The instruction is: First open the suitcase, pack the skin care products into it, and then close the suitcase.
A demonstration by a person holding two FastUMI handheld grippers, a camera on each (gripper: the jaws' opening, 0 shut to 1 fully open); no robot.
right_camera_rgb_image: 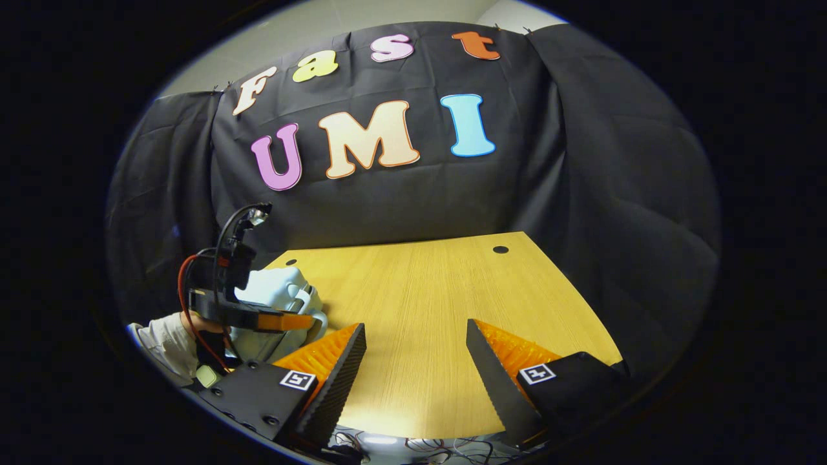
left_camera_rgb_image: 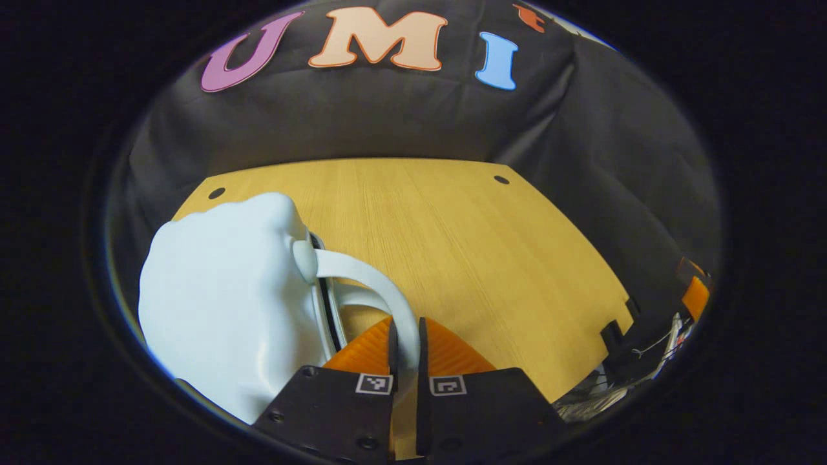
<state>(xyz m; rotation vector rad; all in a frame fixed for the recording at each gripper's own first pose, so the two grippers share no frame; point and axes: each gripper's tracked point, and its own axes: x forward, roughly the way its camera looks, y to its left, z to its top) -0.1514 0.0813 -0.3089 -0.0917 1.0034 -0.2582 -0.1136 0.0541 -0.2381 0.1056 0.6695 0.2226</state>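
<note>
A small pale-blue hard-shell suitcase (left_camera_rgb_image: pixel 219 297) rests on the wooden table (left_camera_rgb_image: pixel 465 245) at the left in the left gripper view, its two halves closed together along a dark seam. Its white curved handle (left_camera_rgb_image: pixel 368 278) arches toward me, and my left gripper (left_camera_rgb_image: pixel 406 349) is shut on the handle's lower end. In the right gripper view the suitcase (right_camera_rgb_image: pixel 274 290) sits at the table's left side with the left gripper (right_camera_rgb_image: pixel 303 321) on its handle, held by a hand in a light sleeve (right_camera_rgb_image: pixel 165 339). My right gripper (right_camera_rgb_image: pixel 417 342) hovers open over the table's near edge, holding nothing.
The table (right_camera_rgb_image: pixel 420 290) has small round holes near its far corners (right_camera_rgb_image: pixel 501 249). Black cloth closes the booth behind and to the right. Cables (right_camera_rgb_image: pixel 413 445) hang below the table's near edge. A notch (left_camera_rgb_image: pixel 614 332) cuts the table's right corner.
</note>
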